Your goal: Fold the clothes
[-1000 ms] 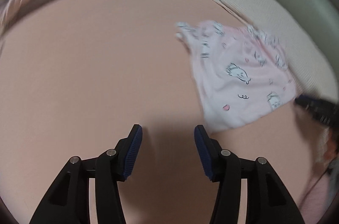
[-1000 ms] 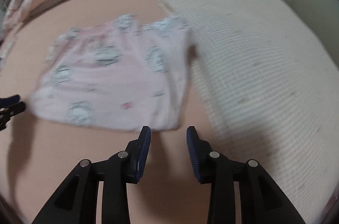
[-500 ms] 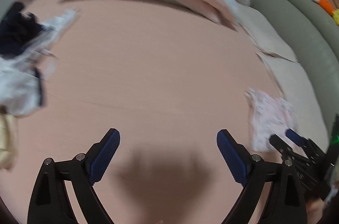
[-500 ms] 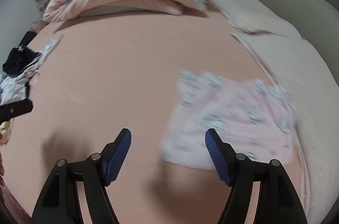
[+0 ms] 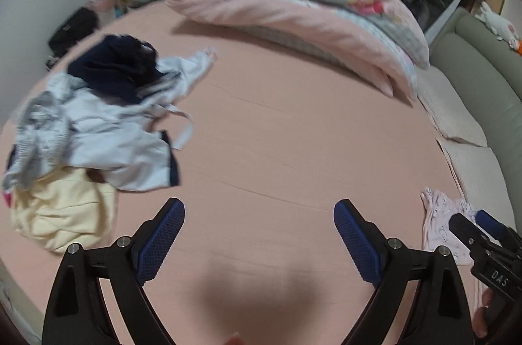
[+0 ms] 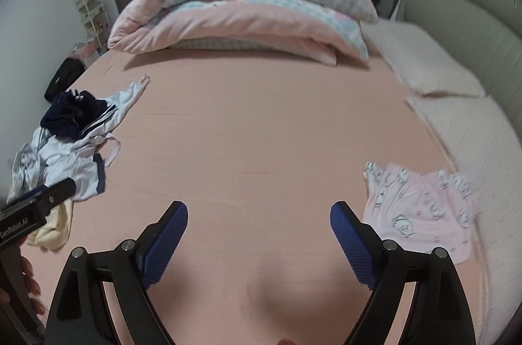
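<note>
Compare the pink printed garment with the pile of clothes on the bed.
The pink printed garment is a single piece lying flat and folded; the pile of clothes is several crumpled pieces heaped together. The garment lies near the cream blanket, the pile at the opposite side. Both rest on the pink sheet.

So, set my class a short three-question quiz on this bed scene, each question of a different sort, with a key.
1. True or false: the pink printed garment lies folded on the bed sheet near the cream blanket.
2. What is between the pads of the left gripper and the right gripper? A) a sleeve B) nothing C) the quilt
3. Fill in: the navy garment lies on top of the ___ of unfolded clothes.

Key: 1 true; 2 B, and the right gripper's jaws are opening; 3 pile.
</note>
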